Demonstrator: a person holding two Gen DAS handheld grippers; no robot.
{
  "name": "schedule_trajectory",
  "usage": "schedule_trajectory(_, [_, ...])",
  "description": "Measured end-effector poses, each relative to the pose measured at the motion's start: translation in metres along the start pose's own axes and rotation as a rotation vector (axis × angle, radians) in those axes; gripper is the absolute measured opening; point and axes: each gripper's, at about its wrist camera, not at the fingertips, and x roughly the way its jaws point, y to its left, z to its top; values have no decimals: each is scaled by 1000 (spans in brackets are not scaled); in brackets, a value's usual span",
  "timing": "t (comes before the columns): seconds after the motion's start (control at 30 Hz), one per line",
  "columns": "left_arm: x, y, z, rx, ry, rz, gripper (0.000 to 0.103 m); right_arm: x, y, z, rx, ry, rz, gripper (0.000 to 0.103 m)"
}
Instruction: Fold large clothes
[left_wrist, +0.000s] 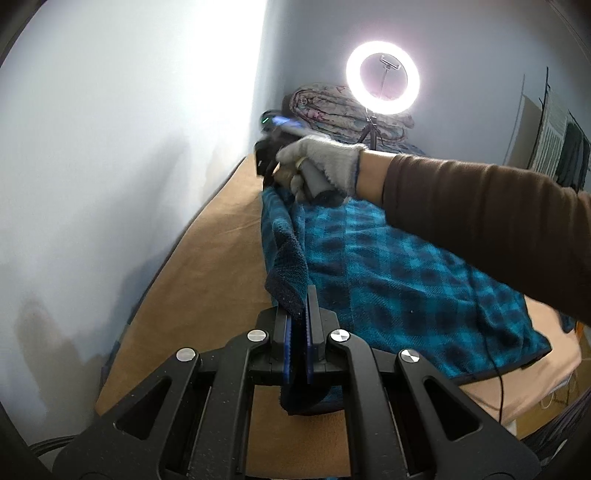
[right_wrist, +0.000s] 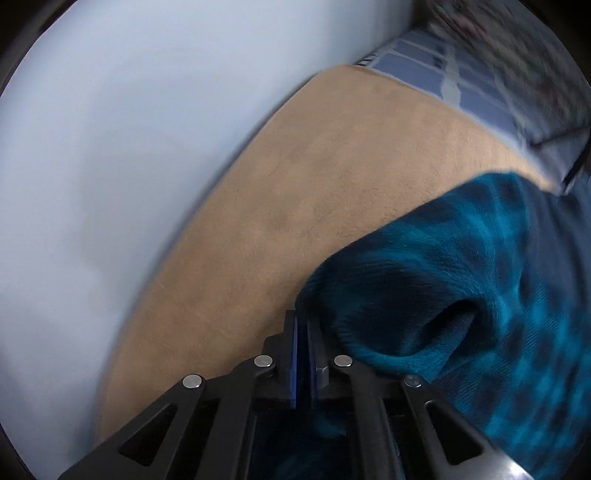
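Plaid garment (left_wrist: 406, 273) is pinched along its edge by left tool (left_wrist: 301, 299) and right tool (right_wrist: 303, 325).

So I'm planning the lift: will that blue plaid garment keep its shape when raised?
Probably not: the blue plaid garment droops in folds from the left tongs, so it looks floppy. Its fleecy pile suggests good grip and some bulk.

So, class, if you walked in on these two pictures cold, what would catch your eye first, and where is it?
The glowing ring light against the far wall grabs attention first. Next comes the teal checked garment spread over the tan bed cover, its near edge pinched in the shut left gripper. A gloved hand reaches across to the far corner, where the right gripper has closed on the fabric.
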Motion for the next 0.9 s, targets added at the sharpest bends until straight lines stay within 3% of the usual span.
schedule_trajectory(0.1, [4, -9, -3, 25, 12, -5, 3, -23, -38, 9, 134, -80, 190, 0])
schedule_trajectory(0.23, [1, -35, -6, 120, 5, -19, 3, -66, -92, 1, 244, -177, 364, 0])
schedule_trajectory(0.4, [1, -68, -20, 227, 34, -74, 3, -98, -154, -30, 313, -243, 448, 0])
schedule_trajectory(0.57, [2, -92, -37, 295, 84, -130, 3, -96, -208, -72, 330, -220, 359, 0])
schedule_trajectory(0.67, [4, -98, -42, 307, 118, -157, 3, -88, -220, -91, 323, -182, 273, 3])
schedule_trajectory(0.73, [2, -98, -46, 304, 141, -180, 16, -79, -220, -99, 267, -143, 156, 7])
schedule_trajectory(0.8, [-6, -93, -47, 281, 152, -215, 29, -74, -216, -104, 209, -114, 32, 22])
schedule_trajectory(0.9, [-19, -82, -47, 230, 147, -248, 32, -89, -212, -106, 163, -143, -67, 28])
